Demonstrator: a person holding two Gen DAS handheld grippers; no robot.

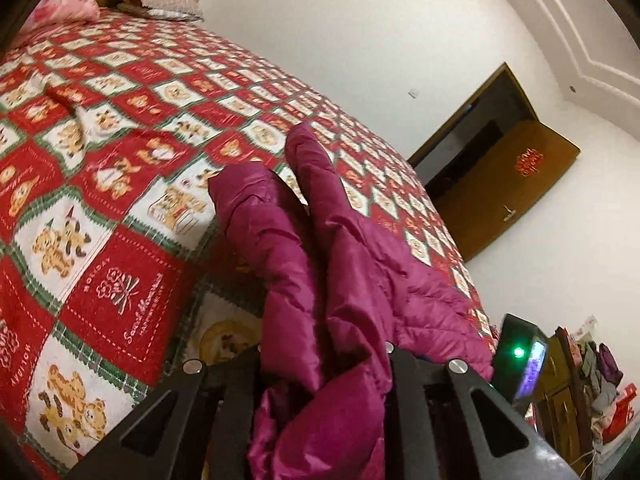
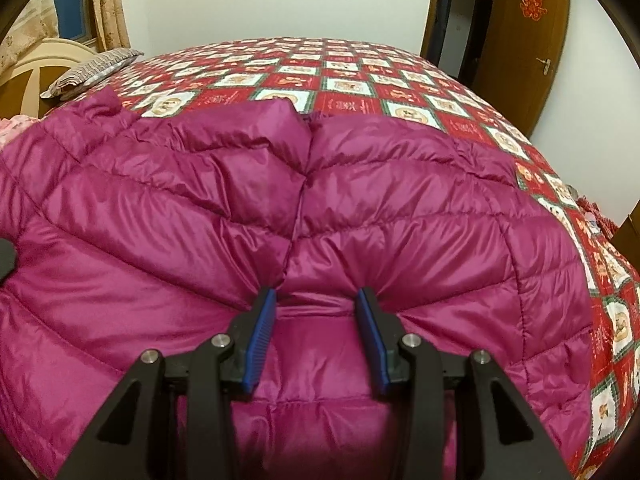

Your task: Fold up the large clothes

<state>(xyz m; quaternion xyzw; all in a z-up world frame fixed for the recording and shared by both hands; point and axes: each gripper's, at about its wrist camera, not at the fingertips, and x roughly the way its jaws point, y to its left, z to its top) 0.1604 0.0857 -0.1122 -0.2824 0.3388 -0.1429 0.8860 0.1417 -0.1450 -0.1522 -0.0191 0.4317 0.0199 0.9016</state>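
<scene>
A large magenta quilted jacket [image 2: 400, 200] lies spread over the bed in the right wrist view. My right gripper [image 2: 322, 304] points down into it, and a puffed fold fills the gap between its blue pads [image 2: 264, 336], with creases fanning out from both tips. In the left wrist view a bunched edge of the jacket [image 1: 360, 260] runs up from the bed into my left gripper [image 1: 324, 360]. The black fingers [image 1: 400, 380] are shut on that cloth, which hides their tips. Part of the jacket hangs lifted above the cover.
The bed has a red and white teddy-bear patchwork cover [image 1: 100, 160] [image 2: 340, 80]. A grey striped pillow [image 2: 92, 66] and pink cloth [image 1: 68, 4] lie at its head. A brown door [image 2: 516, 40] stands open beyond. Cluttered furniture [image 1: 600, 380] stands at the right.
</scene>
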